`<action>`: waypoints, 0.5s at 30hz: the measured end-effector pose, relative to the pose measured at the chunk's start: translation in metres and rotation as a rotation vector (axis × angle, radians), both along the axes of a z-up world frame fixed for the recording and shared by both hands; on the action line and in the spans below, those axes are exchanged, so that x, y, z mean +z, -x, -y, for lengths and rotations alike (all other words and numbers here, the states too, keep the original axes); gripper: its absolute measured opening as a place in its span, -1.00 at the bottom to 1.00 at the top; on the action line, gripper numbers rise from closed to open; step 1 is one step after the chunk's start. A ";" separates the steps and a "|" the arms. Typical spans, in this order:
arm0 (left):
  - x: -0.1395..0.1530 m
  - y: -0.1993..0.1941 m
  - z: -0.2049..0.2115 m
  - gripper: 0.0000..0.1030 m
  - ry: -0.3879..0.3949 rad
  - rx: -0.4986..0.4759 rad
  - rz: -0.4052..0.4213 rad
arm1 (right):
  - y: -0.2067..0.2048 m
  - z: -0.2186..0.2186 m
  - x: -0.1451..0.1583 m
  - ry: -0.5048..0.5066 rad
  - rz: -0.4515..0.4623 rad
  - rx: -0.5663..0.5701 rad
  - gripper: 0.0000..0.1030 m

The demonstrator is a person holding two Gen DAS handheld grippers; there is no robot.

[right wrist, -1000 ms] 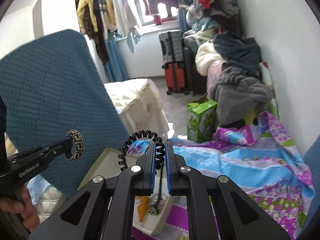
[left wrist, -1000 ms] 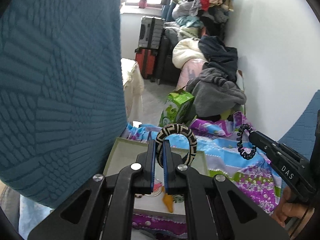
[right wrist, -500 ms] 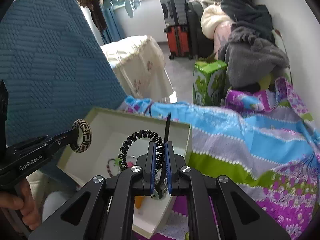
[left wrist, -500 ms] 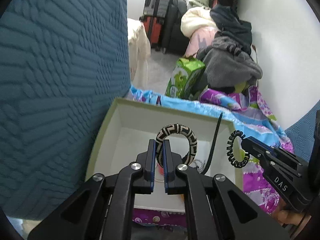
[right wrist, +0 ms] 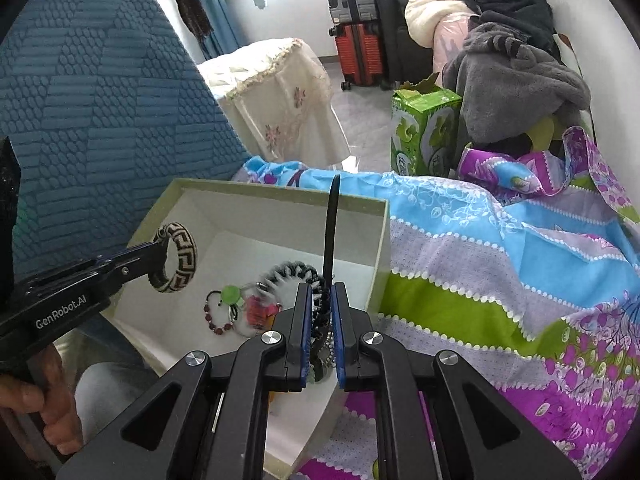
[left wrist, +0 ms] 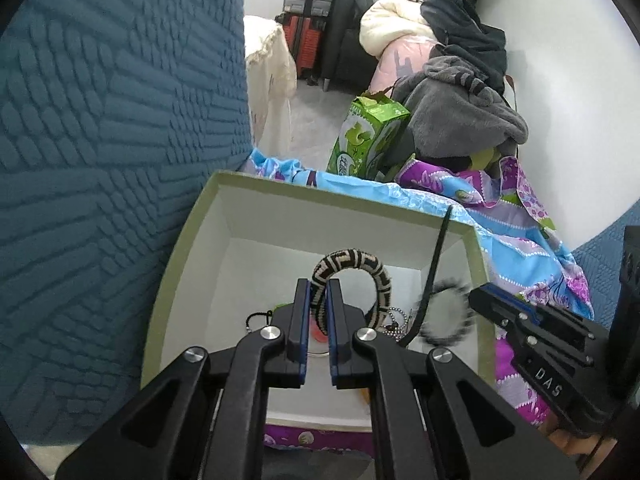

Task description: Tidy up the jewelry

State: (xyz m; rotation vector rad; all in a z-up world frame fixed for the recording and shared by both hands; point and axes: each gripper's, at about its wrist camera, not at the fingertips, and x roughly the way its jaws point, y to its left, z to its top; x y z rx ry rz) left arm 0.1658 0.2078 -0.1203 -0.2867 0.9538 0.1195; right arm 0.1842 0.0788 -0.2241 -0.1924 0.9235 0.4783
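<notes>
Both grippers dropped down into the open box (left wrist: 192, 240) since a second ago. Left gripper (left wrist: 319, 300) jaws clamp the patterned bangle (left wrist: 360, 268), standing upright mid-frame. Right gripper (right wrist: 321, 304) jaws are easing open around the blurry black coil hair tie (right wrist: 288, 272), lower center.

- The left gripper (left wrist: 319, 292), carrying the patterned bangle (left wrist: 357, 270), now sits low inside the open box (left wrist: 188, 236).
- The right gripper (right wrist: 321, 296) brings the black coil band (right wrist: 290, 272) down into it too.
</notes>
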 end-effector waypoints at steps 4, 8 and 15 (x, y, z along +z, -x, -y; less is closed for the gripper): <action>0.026 0.008 0.009 0.07 -0.045 0.000 0.042 | 0.002 0.004 0.018 -0.014 0.030 -0.007 -0.56; 0.059 0.017 0.015 0.10 -0.056 -0.003 0.105 | 0.008 0.013 0.046 -0.036 0.078 -0.002 -0.56; 0.126 0.047 0.035 0.10 -0.098 -0.020 0.239 | 0.032 0.038 0.123 -0.102 0.207 0.006 -0.56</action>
